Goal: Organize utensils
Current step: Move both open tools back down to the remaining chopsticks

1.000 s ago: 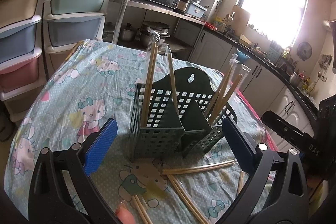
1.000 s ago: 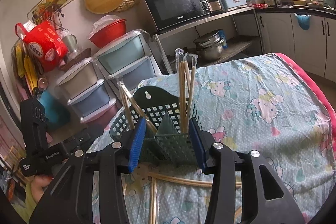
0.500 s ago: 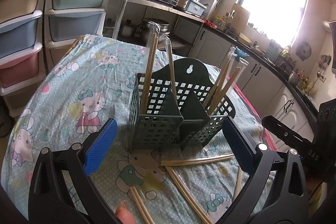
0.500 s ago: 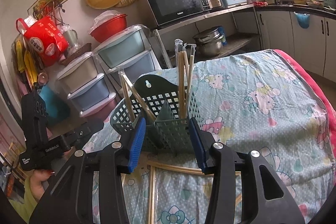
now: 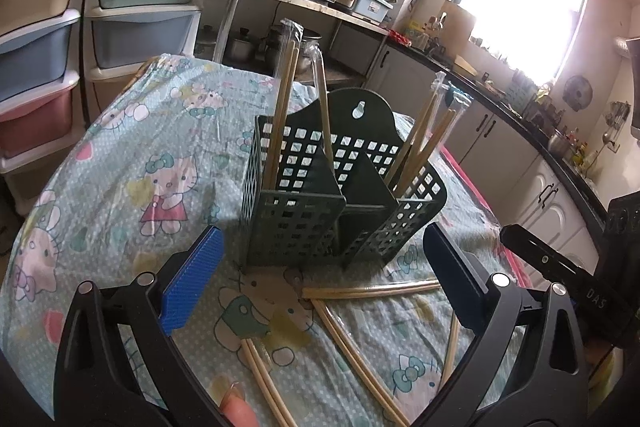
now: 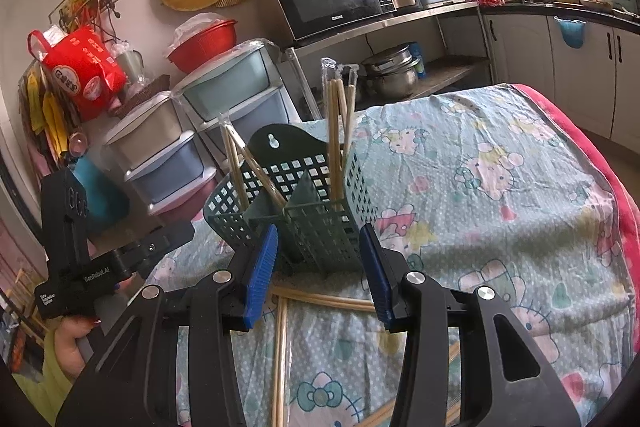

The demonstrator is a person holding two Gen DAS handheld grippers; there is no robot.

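Currently both tongs, left and right, hang released. Rack stands just ahead; loose chopsticks lie beneath. Advise lowering squarely, clamping one pair mid-length.

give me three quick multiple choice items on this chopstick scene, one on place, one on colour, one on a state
1. Where do the loose chopsticks lie?
A. on the cloth in front of the holder
B. on the microwave
C. in a drawer

2. What colour is the holder?
A. red
B. dark green
C. white

3. How does the right hand-held gripper stand?
A. shut on a chopstick
B. shut on the holder
C. open, holding nothing

Answers:
1 A, the sticks lie flat on the patterned cloth by the holder's base.
2 B, its perforated walls are dark green in both views.
3 C, its blue pads stand apart with nothing between them, and the holder sits beyond.
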